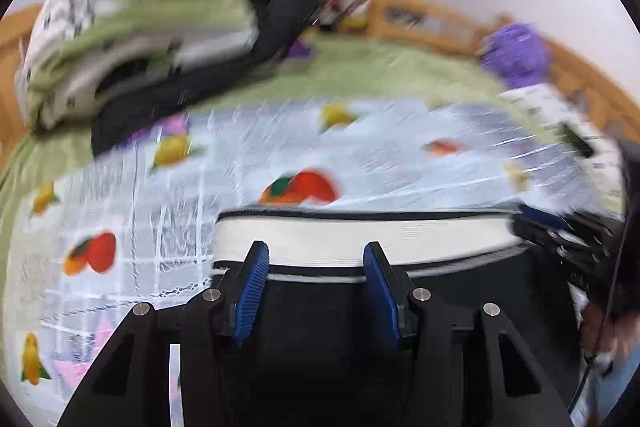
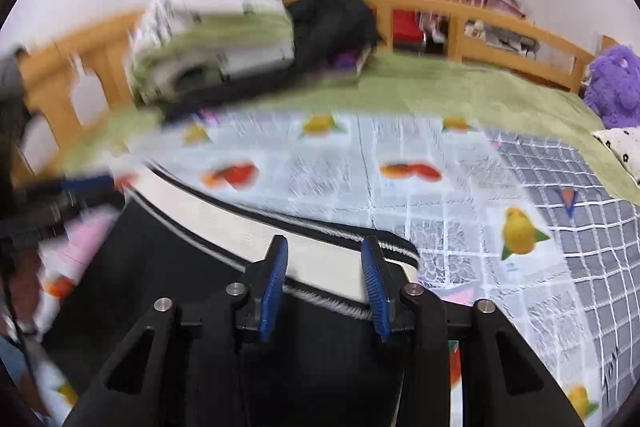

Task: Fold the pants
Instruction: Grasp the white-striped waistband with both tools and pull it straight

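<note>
Black pants (image 1: 320,327) with a broad white waistband (image 1: 360,231) lie on a fruit-print sheet (image 1: 380,155). My left gripper (image 1: 315,255) has its blue pads on either side of the waistband near its left end. The band looks sharp while the bed behind is smeared. My right gripper (image 2: 324,251) holds the same waistband (image 2: 224,223) near its right end, over the black pants cloth (image 2: 160,267). The band runs taut between the two. Each gripper shows in the other's view: the right gripper (image 1: 560,239) and the left gripper (image 2: 60,199).
A stack of folded green and white bedding (image 2: 216,35) and a dark garment (image 2: 332,19) sit at the back of the bed. A purple plush toy (image 2: 616,83) sits at the right. A wooden rail (image 2: 480,23) borders the bed, and a green blanket (image 2: 440,87) covers its far part.
</note>
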The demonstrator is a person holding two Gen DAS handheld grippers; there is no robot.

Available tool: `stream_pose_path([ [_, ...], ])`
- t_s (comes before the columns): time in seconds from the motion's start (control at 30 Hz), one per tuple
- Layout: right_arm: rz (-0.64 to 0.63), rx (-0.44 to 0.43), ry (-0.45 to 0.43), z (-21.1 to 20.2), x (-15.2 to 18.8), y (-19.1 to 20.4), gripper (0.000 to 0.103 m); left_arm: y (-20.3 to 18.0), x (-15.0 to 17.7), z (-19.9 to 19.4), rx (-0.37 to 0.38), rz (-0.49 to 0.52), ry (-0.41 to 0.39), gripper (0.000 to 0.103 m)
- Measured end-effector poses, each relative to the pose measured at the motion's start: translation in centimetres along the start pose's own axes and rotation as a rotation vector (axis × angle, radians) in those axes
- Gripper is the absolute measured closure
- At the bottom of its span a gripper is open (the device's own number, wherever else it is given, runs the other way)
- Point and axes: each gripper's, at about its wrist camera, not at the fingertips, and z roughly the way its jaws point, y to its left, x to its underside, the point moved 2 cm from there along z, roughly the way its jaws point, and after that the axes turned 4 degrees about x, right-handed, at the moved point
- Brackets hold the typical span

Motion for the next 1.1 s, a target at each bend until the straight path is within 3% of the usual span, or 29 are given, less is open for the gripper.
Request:
stream_pose_path([
  [0.03,0.017,0.018,-0.012,1.1,0.3,-0.4,0.084,0.4,0.4,2.0,0.005,-0.011,0.040,0.062],
  [0.17,0.092,0.021,0.010,3.1,-0.2,-2.3,0.084,-0.1,1.0,2.6,0.002,0.015,-0.018,0.060],
  [0.3,0.135,-0.041,-0.012,3.4,0.2,-3.3,0.084,0.8,1.3,2.5,0.065,-0.031,-0.029,0.060],
  [0.47,0.085,0.029,-0.043,2.5,0.4,-2.1,0.081,0.7,1.1,2.4,0.047,-0.015,-0.036,0.060],
  [1.1,0.116,-0.006,-0.058,1.8,0.9,-2.5,0.080,0.1,1.3,2.3,0.031,0.001,-0.037,0.059],
])
